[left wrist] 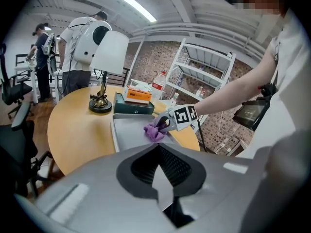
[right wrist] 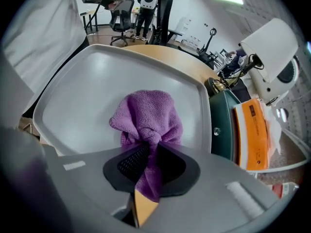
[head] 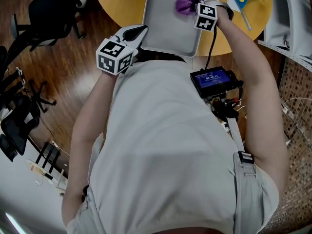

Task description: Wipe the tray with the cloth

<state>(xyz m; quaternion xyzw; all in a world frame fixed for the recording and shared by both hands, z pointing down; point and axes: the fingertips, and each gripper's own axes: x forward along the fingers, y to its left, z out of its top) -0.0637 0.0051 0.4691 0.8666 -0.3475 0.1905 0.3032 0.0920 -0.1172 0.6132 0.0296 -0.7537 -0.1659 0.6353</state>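
The round wooden table [head: 119, 4] carries the grey tray [right wrist: 92, 76], which lies near the table edge, just in front of the person; the left gripper [head: 138, 33] sits at the near left corner of the tray, its jaws closed on the rim there; the right gripper [head: 195, 5] points steeply down over the far right part of the tray, its jaws clamped on the purple cloth [right wrist: 148, 115]; the bunched cloth rests on the tray floor.

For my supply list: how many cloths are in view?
1. The cloth is pinched in the right tool and lies on the tray. Another could be hidden behind the person.
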